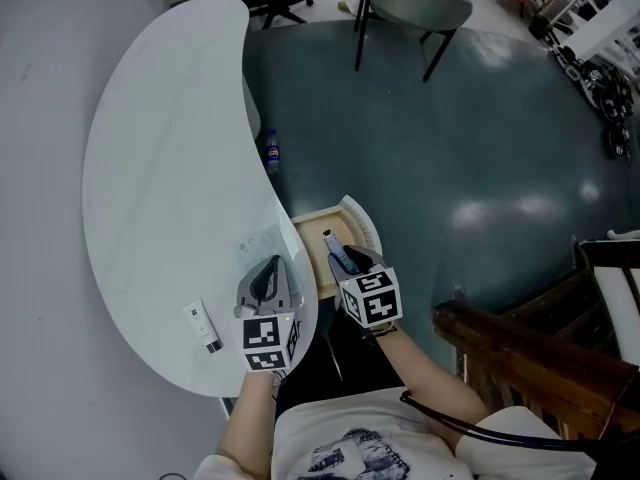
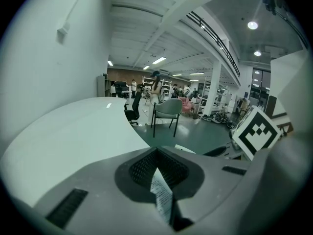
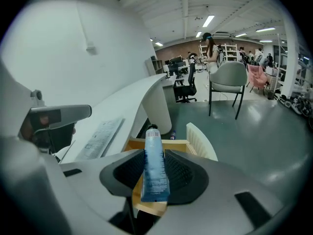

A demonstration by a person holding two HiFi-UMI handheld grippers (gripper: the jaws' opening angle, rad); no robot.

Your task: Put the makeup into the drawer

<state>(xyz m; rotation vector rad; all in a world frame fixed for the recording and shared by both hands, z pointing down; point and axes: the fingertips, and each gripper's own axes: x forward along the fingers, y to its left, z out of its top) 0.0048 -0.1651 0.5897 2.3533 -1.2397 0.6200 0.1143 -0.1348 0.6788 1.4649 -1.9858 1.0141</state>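
Observation:
My right gripper is shut on a blue makeup tube with a black cap. The tube hangs cap-forward over the open wooden drawer under the white table's edge. My left gripper is over the table just left of the drawer. It is shut on a thin white printed sachet. Further left, a white tube with a black cap lies on the table.
A printed sheet lies on the table by the drawer. The drawer's curved white front juts toward the floor. A small bottle stands on the floor, a grey chair beyond. Wooden furniture sits to my right.

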